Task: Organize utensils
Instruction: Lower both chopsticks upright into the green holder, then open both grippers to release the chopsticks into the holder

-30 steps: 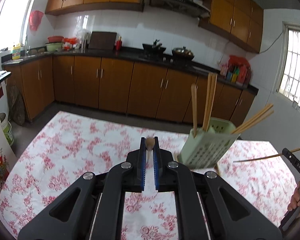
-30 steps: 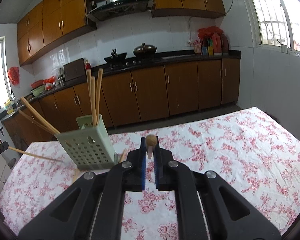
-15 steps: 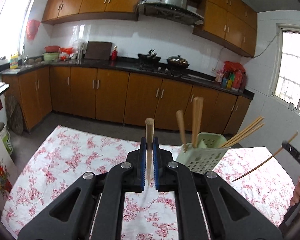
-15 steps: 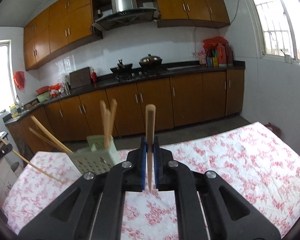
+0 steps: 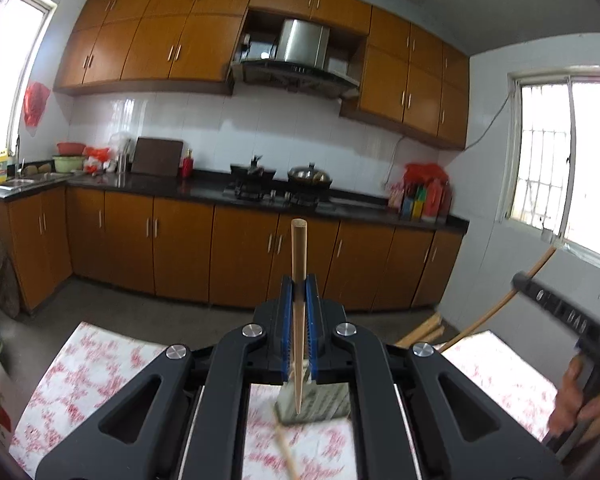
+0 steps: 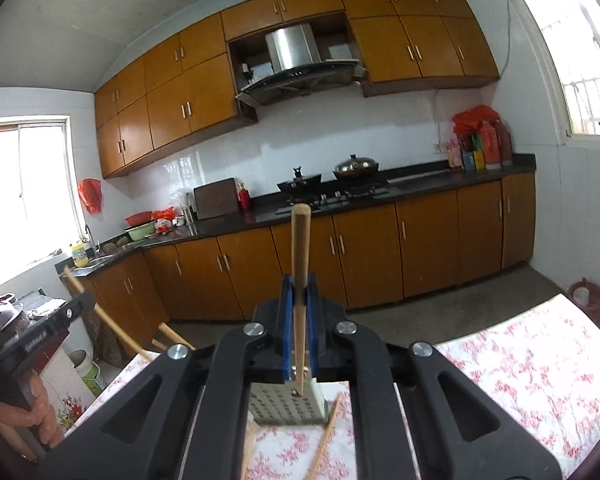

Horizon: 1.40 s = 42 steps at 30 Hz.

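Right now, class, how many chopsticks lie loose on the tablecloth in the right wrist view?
2. The right chopstick lies just right of the holder; the left chopstick lies in front of its left side. More may be hidden.

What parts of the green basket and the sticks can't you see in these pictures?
- Green basket, right wrist view: top hidden by the right gripper; contents unseen.
- Green basket, left wrist view: blurred, mostly behind the left gripper.
- Loose chopstick on the table: lower end cut off by the picture's edge.
- Held chopstick: middle covered by the pads.
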Tool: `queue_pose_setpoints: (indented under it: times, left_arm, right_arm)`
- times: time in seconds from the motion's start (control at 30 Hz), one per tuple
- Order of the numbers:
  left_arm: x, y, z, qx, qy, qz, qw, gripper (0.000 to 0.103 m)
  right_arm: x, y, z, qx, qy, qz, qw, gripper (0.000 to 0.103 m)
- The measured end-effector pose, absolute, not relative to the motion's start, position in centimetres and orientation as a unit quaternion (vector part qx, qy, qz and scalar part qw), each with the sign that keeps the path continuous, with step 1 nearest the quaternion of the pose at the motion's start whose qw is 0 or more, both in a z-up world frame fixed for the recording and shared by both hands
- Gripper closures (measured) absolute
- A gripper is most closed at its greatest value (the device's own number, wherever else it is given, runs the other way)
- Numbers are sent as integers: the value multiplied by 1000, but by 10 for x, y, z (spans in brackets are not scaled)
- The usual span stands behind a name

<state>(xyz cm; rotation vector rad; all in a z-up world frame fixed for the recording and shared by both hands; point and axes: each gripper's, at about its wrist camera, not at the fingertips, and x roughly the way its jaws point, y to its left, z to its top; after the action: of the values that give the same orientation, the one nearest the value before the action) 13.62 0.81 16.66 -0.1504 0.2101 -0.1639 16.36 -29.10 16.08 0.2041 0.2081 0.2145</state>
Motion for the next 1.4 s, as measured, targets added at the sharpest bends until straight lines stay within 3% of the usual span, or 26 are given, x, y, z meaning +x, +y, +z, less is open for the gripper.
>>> queue_pose_setpoints:
  times: [0.27,0.77,1.4]
  left_arm:
    - [176,-10,173,-96,67,-58,991,96]
    - [216,-8,125,-119,126,-45,984,96]
    - [185,18,134,-134,137,-41,981,96]
  right_arm:
    - [197,-272,155,100,89,104,986,95]
    - [261,-259,108,111,152,103,977,95]
    - [211,-301,97,124,140,50,981,89]
